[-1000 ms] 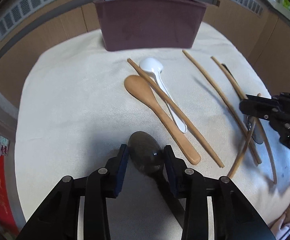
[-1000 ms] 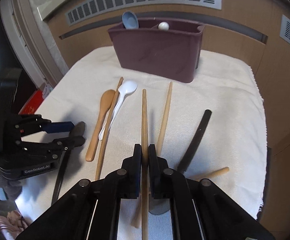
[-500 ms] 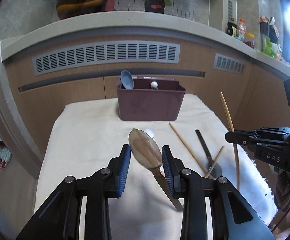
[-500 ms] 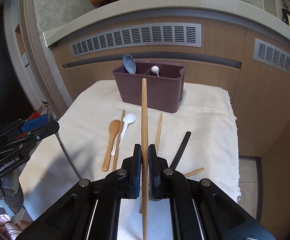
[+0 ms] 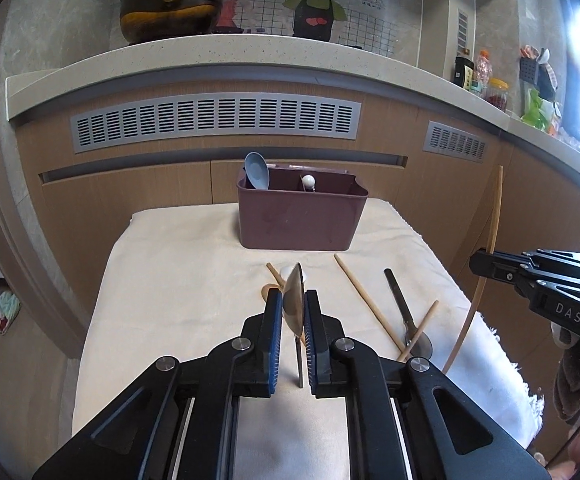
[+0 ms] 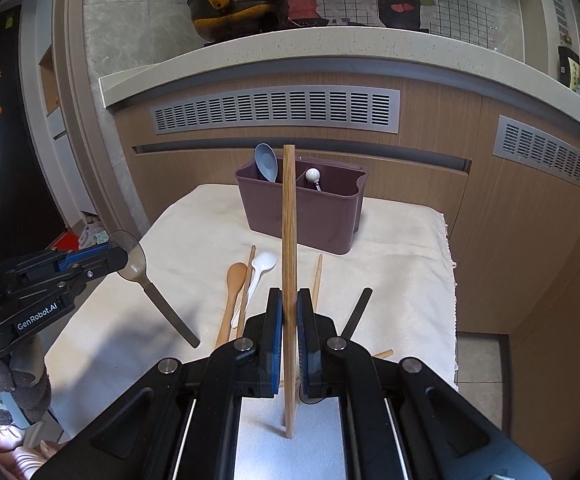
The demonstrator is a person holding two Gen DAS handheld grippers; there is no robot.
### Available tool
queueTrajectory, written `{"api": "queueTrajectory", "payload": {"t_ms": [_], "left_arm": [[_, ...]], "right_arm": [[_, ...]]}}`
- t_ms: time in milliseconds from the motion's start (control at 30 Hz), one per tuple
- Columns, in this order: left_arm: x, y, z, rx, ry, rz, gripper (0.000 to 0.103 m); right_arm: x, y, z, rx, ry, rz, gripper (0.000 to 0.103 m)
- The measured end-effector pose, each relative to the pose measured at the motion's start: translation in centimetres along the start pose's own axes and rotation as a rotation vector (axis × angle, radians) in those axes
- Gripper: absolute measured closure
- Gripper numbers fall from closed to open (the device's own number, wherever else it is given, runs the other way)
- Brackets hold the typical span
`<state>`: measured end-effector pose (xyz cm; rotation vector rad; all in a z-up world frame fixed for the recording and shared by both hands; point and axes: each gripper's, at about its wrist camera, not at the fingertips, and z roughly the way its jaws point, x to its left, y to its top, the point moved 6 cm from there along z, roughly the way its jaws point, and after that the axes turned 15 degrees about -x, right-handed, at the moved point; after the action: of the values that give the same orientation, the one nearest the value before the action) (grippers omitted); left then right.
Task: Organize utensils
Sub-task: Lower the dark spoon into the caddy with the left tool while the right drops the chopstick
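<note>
1. Progress: early. Maroon caddy (image 6: pixel 306 216) at far end of cloth (image 5: pixel 178 280) holds only a blue spoon (image 6: pixel 266 162) and a white-knobbed utensil (image 6: pixel 312 176).
2. Left gripper (image 5: pixel 293 316) jaws have just been closing, now pinch dark translucent spoon (image 6: pixel 132 258) by its bowl, lifted clear.
3. Right gripper (image 6: pixel 289 320) jaws narrow, clamping wooden chopstick (image 6: pixel 289 240), upright.
4. Left on cloth: wooden spoon (image 6: pixel 234 280), white spoon (image 6: pixel 260 266), more chopsticks, black-handled utensil (image 5: pixel 400 304).

Maroon caddy (image 5: pixel 302 220): interior hidden by its front wall; only the blue spoon (image 5: pixel 256 170) bowl and a white knob (image 5: pixel 308 180) show above the rim. Wooden spoon (image 5: pixel 268 291) mostly hidden behind left claw (image 5: pixel 294 312). Right claw (image 5: pixel 490 266) body cut by frame edge.
</note>
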<state>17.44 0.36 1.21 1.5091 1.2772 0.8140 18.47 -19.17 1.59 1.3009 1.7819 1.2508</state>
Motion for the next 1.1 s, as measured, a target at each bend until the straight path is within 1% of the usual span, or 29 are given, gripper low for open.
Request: {"api": "queueTrajectory", "payload": {"t_ms": [133, 200, 267, 333, 467, 600, 733, 800, 900, 933, 1000, 1100], "left_arm": [[-0.3, 1.2, -0.6, -0.032, 0.008, 0.028, 0.098], [-0.4, 1.4, -0.6, -0.034, 0.006, 0.033, 0.099], [-0.6, 1.1, -0.2, -0.016, -0.015, 0.027, 0.099], [-0.7, 0.4, 0.7, 0.025, -0.041, 0.008, 0.099], [-0.5, -0.5, 2.2, 0.066, -0.051, -0.032, 0.099], [-0.4, -0.4, 2.4, 0.051, -0.037, -0.042, 0.101], [-0.5, 0.6, 2.0, 0.022, -0.035, -0.041, 0.101], [-0.5, 1.5, 1.6, -0.004, -0.031, -0.038, 0.101], [-1.0, 4.1, 0.5, -0.065, -0.029, -0.012, 0.101], [-1.2, 5.2, 0.1, -0.086, -0.030, 0.003, 0.101], [-1.5, 8.4, -1.0, -0.156, -0.022, 0.034, 0.101], [-2.1, 13.2, -2.3, -0.248, -0.015, 0.082, 0.101]], "right_arm": [[0.1, 0.6, -0.5, -0.019, -0.004, -0.005, 0.096], [0.1, 0.7, -0.6, -0.026, -0.005, -0.007, 0.096], [0.2, 0.6, -0.8, -0.027, -0.001, -0.008, 0.096], [0.3, 0.5, -0.9, -0.028, 0.000, -0.010, 0.096], [0.1, 0.5, -1.2, -0.033, -0.001, -0.007, 0.096], [-0.3, 0.5, -1.2, -0.033, -0.008, -0.001, 0.096], [-0.5, 0.7, -1.1, -0.041, -0.015, 0.011, 0.096], [-0.5, 1.0, -1.2, -0.047, -0.015, 0.015, 0.096], [-0.3, 2.5, -1.7, -0.079, -0.021, 0.002, 0.096], [-0.2, 3.6, -2.0, -0.096, -0.020, -0.008, 0.096], [0.0, 6.0, -2.8, -0.145, -0.027, -0.032, 0.096], [0.2, 10.6, -3.8, -0.232, -0.035, -0.065, 0.096]]}}
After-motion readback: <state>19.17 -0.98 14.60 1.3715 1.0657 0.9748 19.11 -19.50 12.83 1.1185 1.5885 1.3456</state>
